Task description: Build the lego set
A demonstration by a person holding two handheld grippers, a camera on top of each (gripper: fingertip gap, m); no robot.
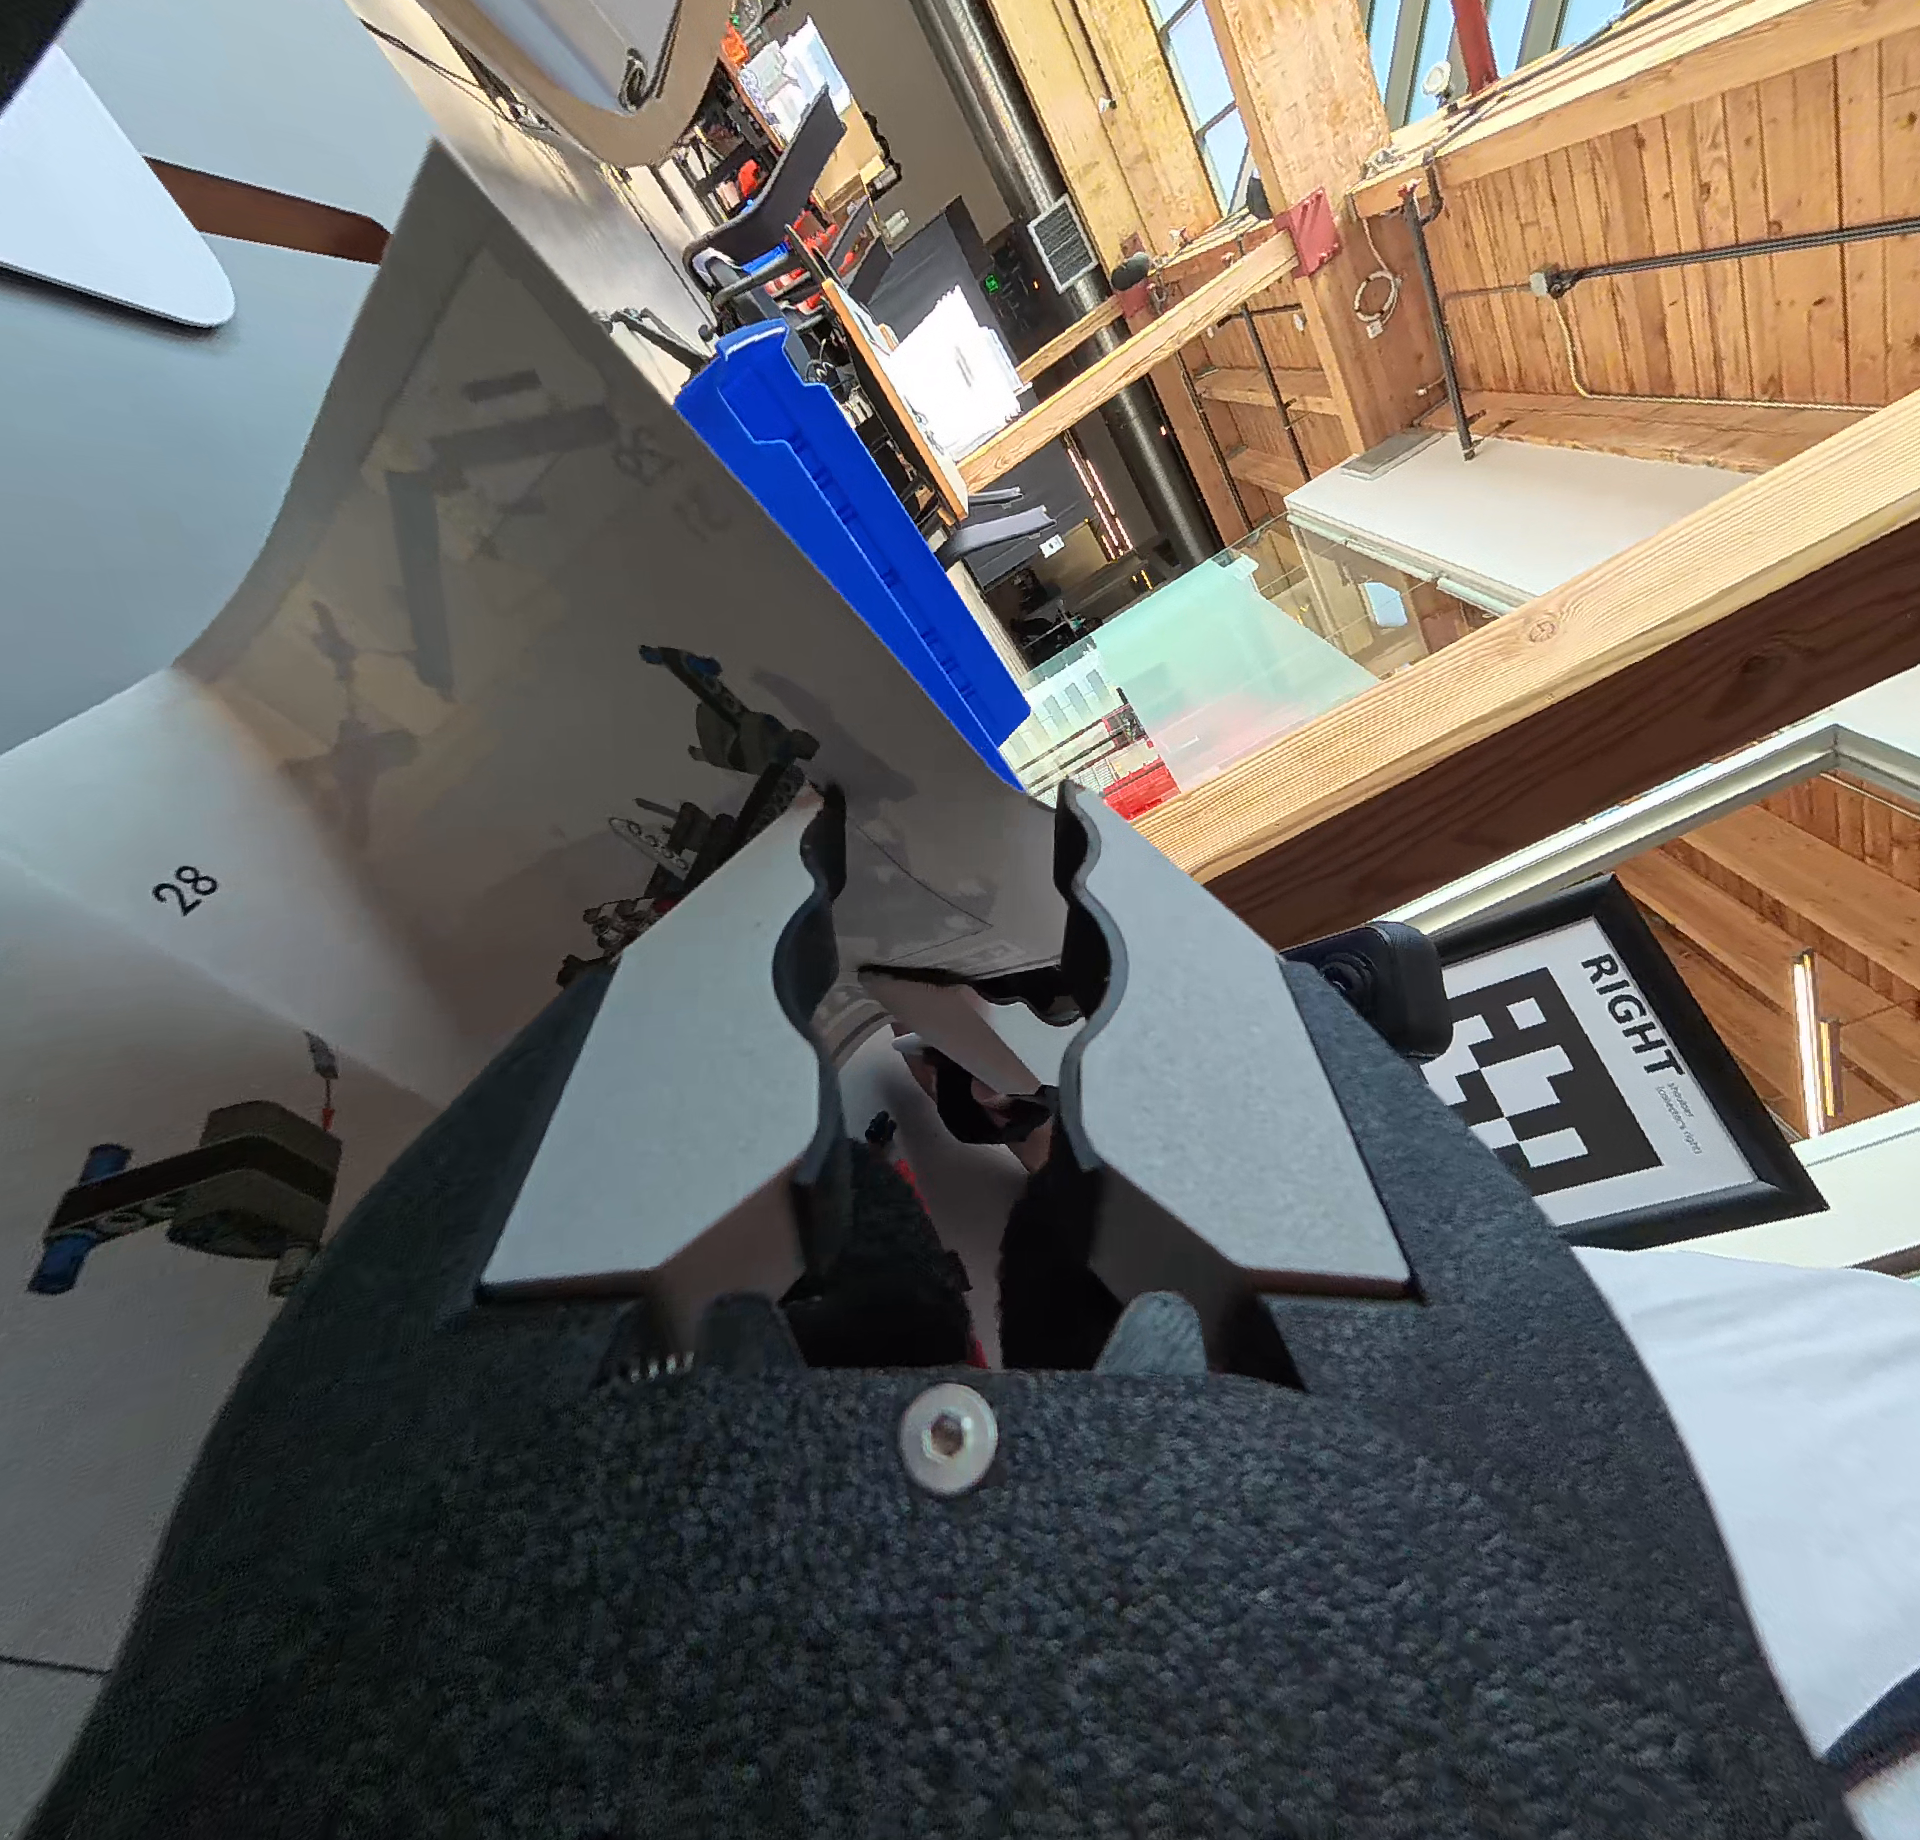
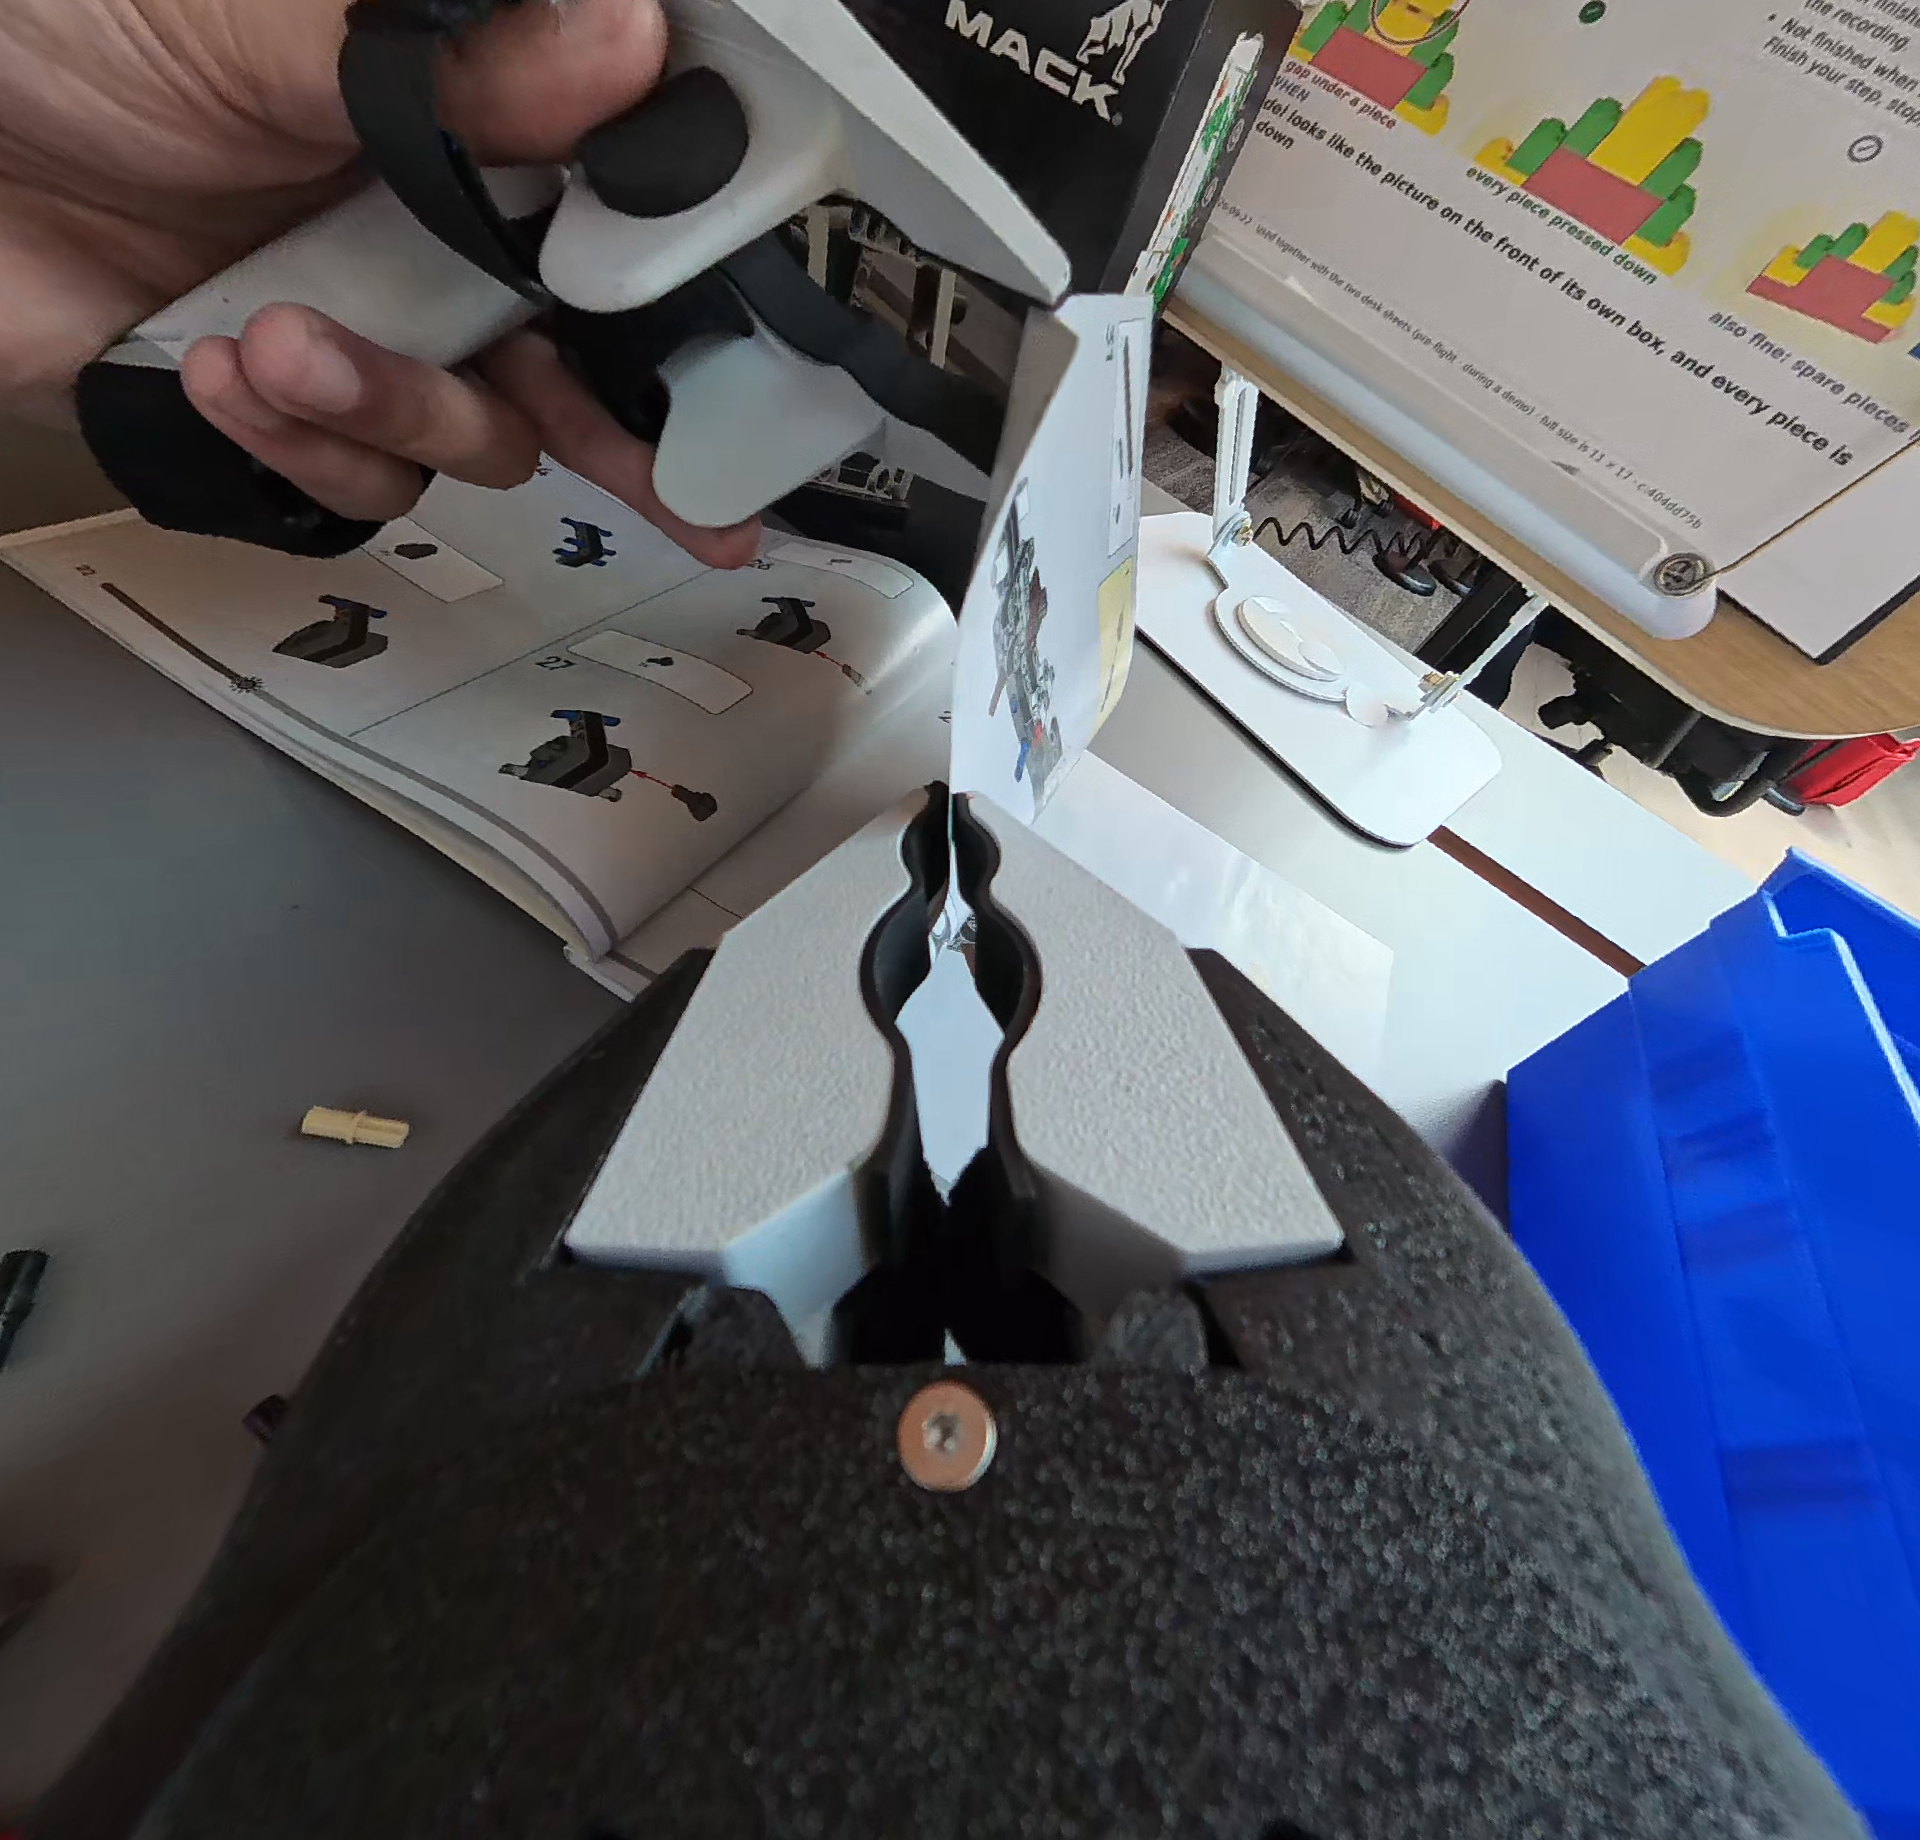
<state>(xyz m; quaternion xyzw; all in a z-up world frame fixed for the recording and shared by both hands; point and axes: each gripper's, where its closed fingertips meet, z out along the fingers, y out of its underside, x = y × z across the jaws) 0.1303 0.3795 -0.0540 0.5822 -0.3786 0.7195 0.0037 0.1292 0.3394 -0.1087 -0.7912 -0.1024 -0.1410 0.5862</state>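
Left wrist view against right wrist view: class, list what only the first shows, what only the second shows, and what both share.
Only the left wrist view: wooden ceiling beams and a framed checkered marker.

Only the right wrist view: a beige peg on the grey table, a black box, and a person's hand.

Both: the instruction booklet, its lifted page, and the blue bin.

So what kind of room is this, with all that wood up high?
Probably a workshop or lab in a big timber loft. Wooden ceiling beams hang above shelves of parts, and on the table lies a brick-building instruction booklet beside a blue storage bin.
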